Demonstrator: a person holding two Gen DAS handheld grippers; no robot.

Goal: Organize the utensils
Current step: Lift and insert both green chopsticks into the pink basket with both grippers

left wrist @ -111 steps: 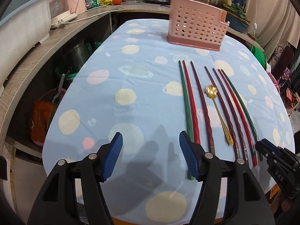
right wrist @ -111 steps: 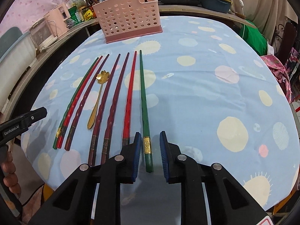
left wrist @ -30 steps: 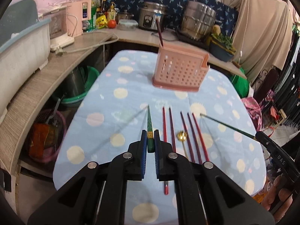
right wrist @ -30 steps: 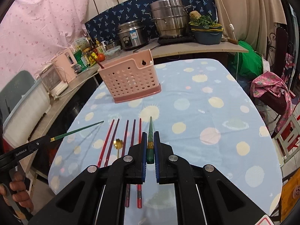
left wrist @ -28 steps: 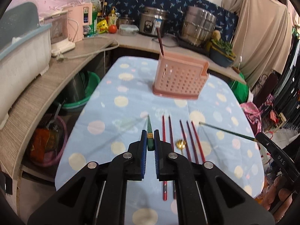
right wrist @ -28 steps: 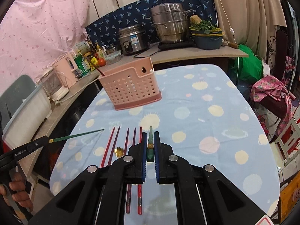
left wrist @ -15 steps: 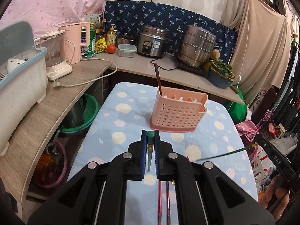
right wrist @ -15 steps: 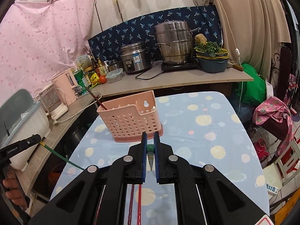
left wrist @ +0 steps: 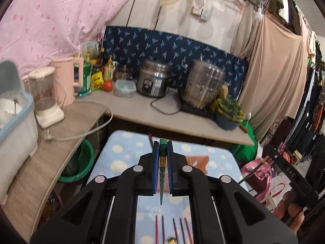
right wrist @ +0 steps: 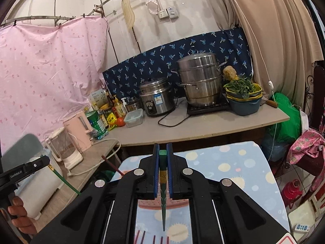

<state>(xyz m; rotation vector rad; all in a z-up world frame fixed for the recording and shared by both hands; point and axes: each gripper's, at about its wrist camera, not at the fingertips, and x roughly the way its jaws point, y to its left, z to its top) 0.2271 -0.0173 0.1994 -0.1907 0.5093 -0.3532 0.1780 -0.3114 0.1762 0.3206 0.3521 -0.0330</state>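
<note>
Green chopstick clamped in left jaws, another in right; pink basket and red chopsticks on table below.

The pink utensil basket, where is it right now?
In the right wrist view the pink utensil basket sits low centre on the blue tablecloth, mostly hidden behind the right gripper, which holds a green chopstick.

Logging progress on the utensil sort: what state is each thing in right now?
left tool: shut on a green chopstick, tip hanging down.
right tool: shut on the other green chopstick, tip hanging down.
red chopsticks: lying flat on the tablecloth.
gold spoon: lying among them.
pink holder: mostly hidden; one dark red chopstick stands in it.
</note>
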